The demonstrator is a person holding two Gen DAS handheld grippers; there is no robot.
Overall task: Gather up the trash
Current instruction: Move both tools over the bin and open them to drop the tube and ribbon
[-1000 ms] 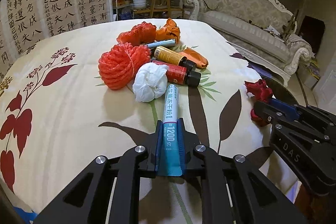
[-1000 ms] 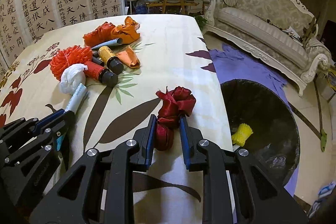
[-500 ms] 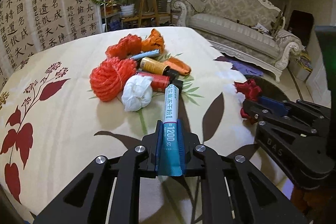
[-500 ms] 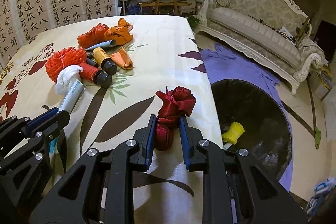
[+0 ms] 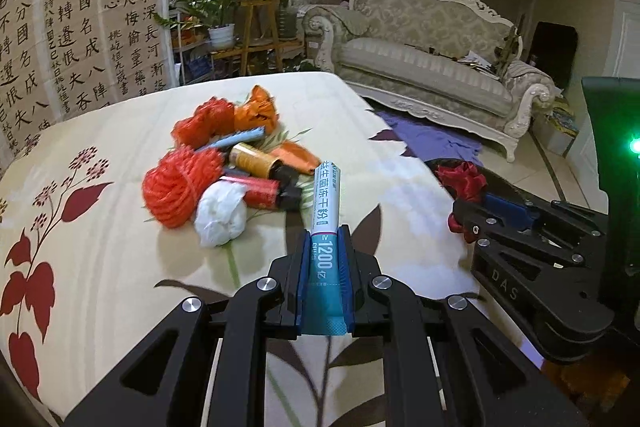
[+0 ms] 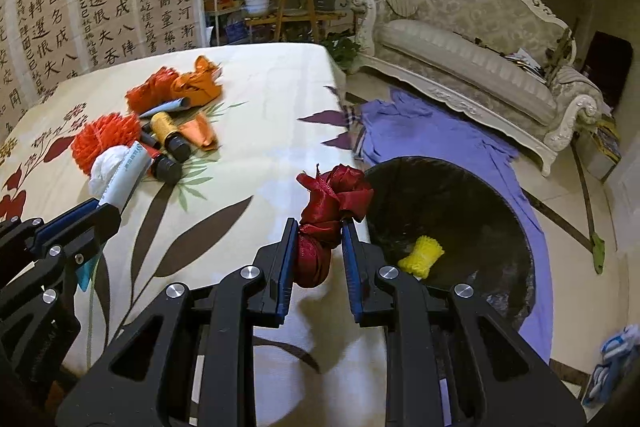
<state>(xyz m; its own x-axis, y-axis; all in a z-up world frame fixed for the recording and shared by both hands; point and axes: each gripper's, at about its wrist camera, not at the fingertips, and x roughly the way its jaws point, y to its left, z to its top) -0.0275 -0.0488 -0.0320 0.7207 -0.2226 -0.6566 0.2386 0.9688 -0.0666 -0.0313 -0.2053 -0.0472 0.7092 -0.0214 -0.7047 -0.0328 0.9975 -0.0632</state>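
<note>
My left gripper (image 5: 325,239) is shut on a white and teal sachet stick (image 5: 326,219), held above the tablecloth; the same stick (image 6: 126,171) shows at the left of the right wrist view. A crumpled red ribbon (image 6: 332,203) sits between the blue pads of my right gripper (image 6: 318,231), which is shut on it near the table's right edge. In the left wrist view that ribbon (image 5: 460,179) is at the right. A black-lined trash bin (image 6: 452,211) stands on the floor beside the table with a yellow foam net (image 6: 422,255) inside.
A pile of trash lies on the floral tablecloth (image 5: 100,259): red foam nets (image 5: 176,183), a white wad (image 5: 222,213), two small bottles (image 5: 256,161), orange wrappers (image 5: 258,109). A purple cloth (image 6: 420,131) lies on the floor before an ornate sofa (image 6: 472,39). Plants stand behind the table.
Both grippers have lifted and drifted right with their loads. The trash pile has slid left in the left wrist view, and the bin has come nearer in the right wrist view.
</note>
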